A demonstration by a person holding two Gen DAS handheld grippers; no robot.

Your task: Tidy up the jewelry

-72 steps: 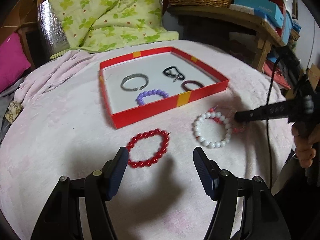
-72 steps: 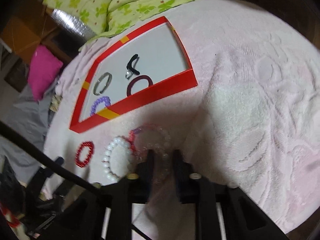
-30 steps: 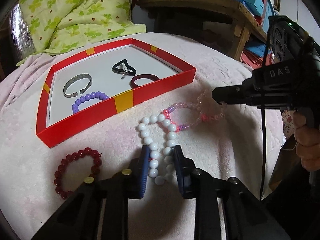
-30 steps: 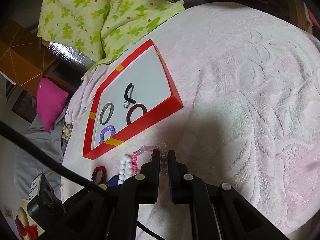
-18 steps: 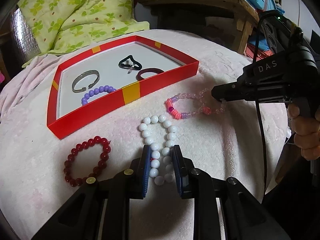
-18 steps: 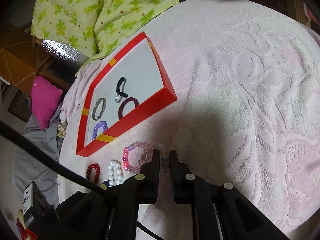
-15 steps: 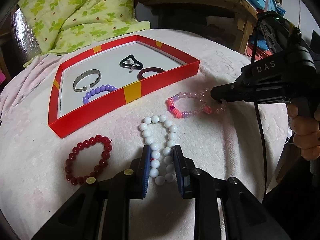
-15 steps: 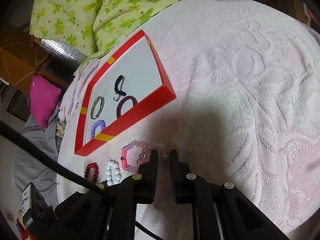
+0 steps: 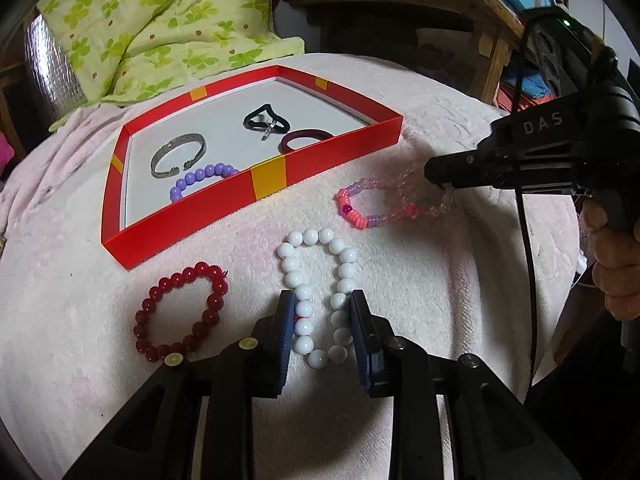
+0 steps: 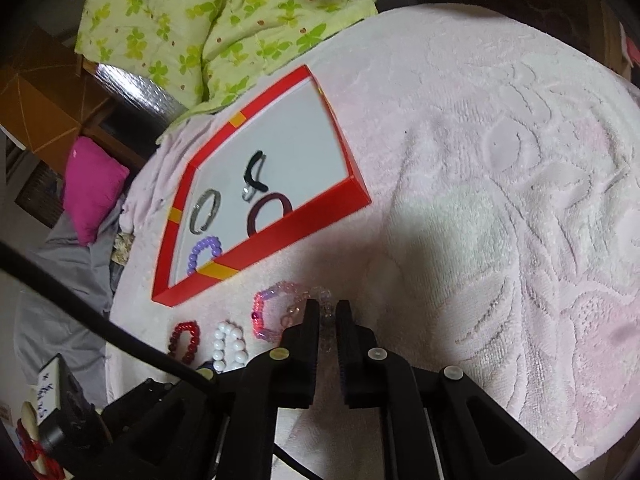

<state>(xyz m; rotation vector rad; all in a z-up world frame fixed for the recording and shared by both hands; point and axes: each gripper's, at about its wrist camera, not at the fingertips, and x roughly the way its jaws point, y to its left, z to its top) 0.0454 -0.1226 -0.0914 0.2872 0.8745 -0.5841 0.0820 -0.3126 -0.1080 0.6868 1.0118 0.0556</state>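
A: Currently, what does the red tray (image 9: 224, 216) contain?

B: Four items on its white floor: a silver cuff (image 9: 178, 155) at 9 o'clock, a purple bead bracelet (image 9: 202, 178) against the near wall at 7 o'clock, a black cord piece (image 9: 266, 118) at 1 o'clock, and a dark maroon band (image 9: 306, 139) at 4 o'clock.

A: And outside it?

B: On the pink blanket (image 10: 500, 200), at 6 o'clock from the tray: a red bead bracelet (image 9: 180, 314), a white bead bracelet (image 9: 318, 292) and a pink-and-clear bead bracelet (image 9: 384, 204).

A: Status of the left gripper (image 9: 322, 320)?

B: Low over the blanket, pointing to 12 o'clock, jaws narrowed onto both sides of the white bead bracelet, squeezing its loop long.

A: The right gripper (image 10: 328, 312)?

B: Reaching in from 3 o'clock in the left wrist view, fingers nearly together, pinching the clear end of the pink-and-clear bead bracelet. A hand (image 9: 614, 264) holds its handle.
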